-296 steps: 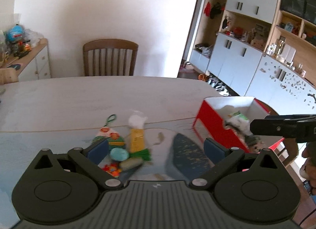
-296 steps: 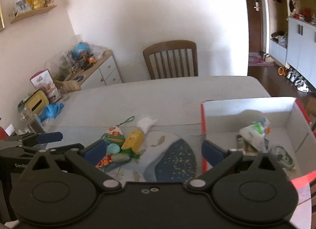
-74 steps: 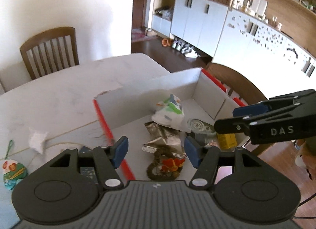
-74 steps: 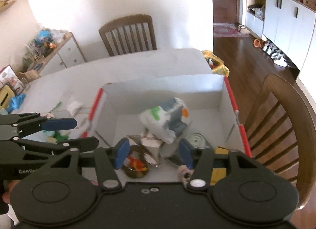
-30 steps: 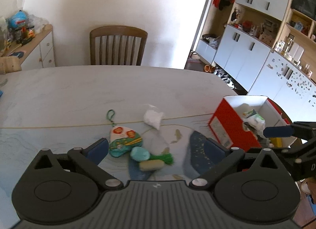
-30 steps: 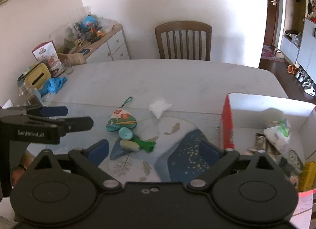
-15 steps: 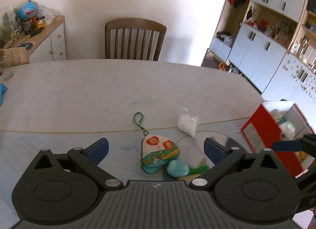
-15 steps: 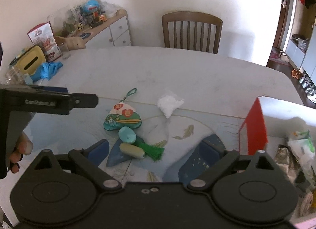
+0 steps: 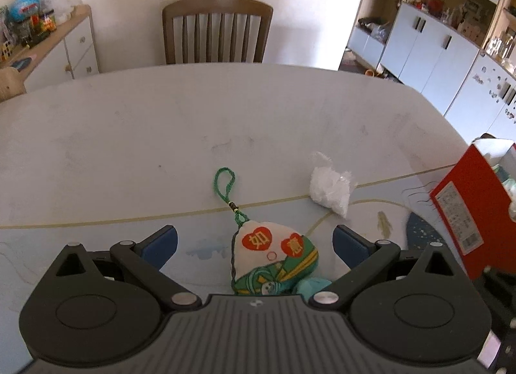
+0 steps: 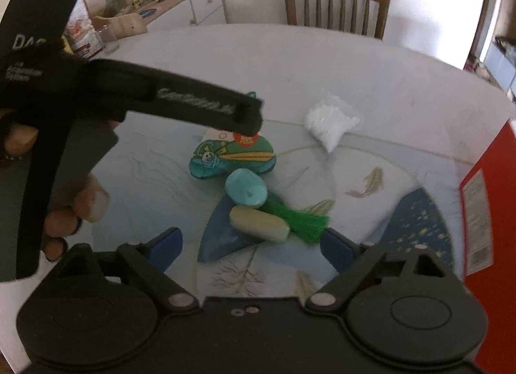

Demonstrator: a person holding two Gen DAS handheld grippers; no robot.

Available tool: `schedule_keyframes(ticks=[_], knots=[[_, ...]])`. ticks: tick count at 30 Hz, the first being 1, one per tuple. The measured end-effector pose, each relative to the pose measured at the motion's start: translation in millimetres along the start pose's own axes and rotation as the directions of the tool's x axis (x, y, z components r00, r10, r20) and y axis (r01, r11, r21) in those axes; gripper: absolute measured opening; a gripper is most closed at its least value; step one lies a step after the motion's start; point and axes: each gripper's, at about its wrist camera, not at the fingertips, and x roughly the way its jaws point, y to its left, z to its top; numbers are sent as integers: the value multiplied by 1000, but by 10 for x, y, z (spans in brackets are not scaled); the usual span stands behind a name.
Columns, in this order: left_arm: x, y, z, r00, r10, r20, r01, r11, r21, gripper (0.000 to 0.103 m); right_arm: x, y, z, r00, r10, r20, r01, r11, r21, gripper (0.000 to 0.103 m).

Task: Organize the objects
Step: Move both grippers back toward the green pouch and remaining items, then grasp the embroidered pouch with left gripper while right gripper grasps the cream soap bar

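Between the wide-spread pads of the left gripper (image 9: 254, 243) lies the embroidered sachet (image 9: 272, 257), untouched, its cord running straight ahead, away from the fingers. The right gripper (image 10: 251, 246), jaws just narrowing yet still wide and empty, frames the pale oblong piece (image 10: 258, 224), long axis crosswise to its fingers. Beyond both, off to the right, stands the red box (image 9: 467, 212).

Plain white wall (image 9: 135, 3) behind. Wooden slat-back chair (image 9: 217, 33) at far edge of pale oval table (image 9: 161, 122). White sideboard (image 9: 61, 48) left, cluttered top. White cabinets with open wood shelves (image 9: 451, 28) right. Daylight bright.
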Motion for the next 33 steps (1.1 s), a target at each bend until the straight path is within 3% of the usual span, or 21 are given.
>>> schedule_keyframes(ticks=[11, 19, 22, 24, 27, 29, 33], knots=[[379, 16, -51, 998, -1, -69, 0, 1000, -15, 103, 261, -73, 42, 999, -6, -49, 11, 994, 109, 76], [437, 87, -143, 996, -27, -86, 23, 999, -45, 102, 270, 13, 37, 998, -28, -54, 32, 996, 86, 64], [425, 110, -166, 996, -44, -83, 39, 997, -59, 102, 258, 24, 72, 998, -38, -50, 42, 995, 88, 55], [398, 115, -171, 996, -51, -75, 46, 997, -63, 98, 246, 21, 78, 998, -42, -50, 47, 995, 93, 50], [389, 151, -140, 995, -64, -75, 59, 996, -70, 82, 219, 33, 58, 998, -44, -53, 49, 995, 90, 50], [351, 165, -135, 995, -80, -66, 75, 994, -78, 66, 194, 41, 42, 998, -45, -54, 50, 995, 89, 50], [285, 181, -138, 994, -91, -52, 87, 993, -76, 55, 105, 21, -3, 998, -41, -51, 46, 995, 87, 50]])
